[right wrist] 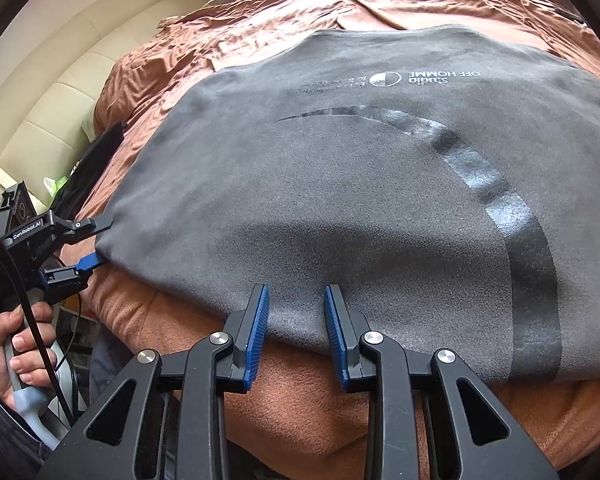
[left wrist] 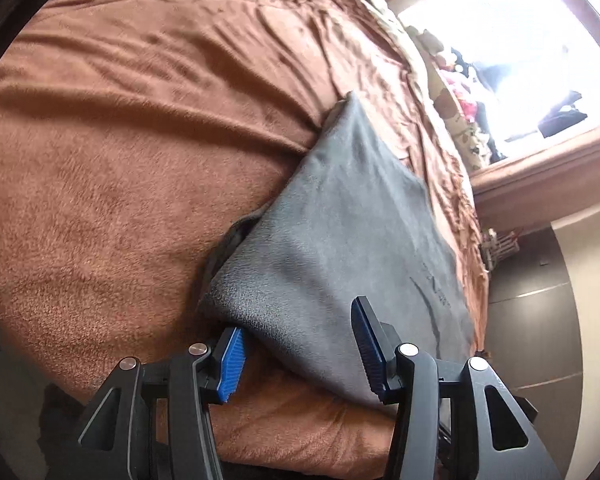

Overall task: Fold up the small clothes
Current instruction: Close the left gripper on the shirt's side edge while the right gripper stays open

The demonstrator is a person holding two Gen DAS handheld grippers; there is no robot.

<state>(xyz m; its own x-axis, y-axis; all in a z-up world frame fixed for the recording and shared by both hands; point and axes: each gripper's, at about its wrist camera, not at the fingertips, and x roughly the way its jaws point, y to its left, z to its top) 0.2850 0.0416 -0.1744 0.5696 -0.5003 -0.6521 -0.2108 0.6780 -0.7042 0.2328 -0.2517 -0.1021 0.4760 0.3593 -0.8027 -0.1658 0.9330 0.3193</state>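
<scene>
A brown fleece blanket (right wrist: 300, 392) covers the bed and serves as the folding surface. On it lies a grey T-shirt (right wrist: 340, 184), spread flat with its printed side up, its near hem at the bed's edge, probably so both tools can reach it. The left gripper (right wrist: 96, 242), held in the person's left hand (right wrist: 16, 352), has its jaws parted around the shirt's near left corner, apparently not yet pinching it. The right gripper (right wrist: 296, 332) rests over the near hem, jaws narrowly apart, cloth between them but not clamped.
</scene>
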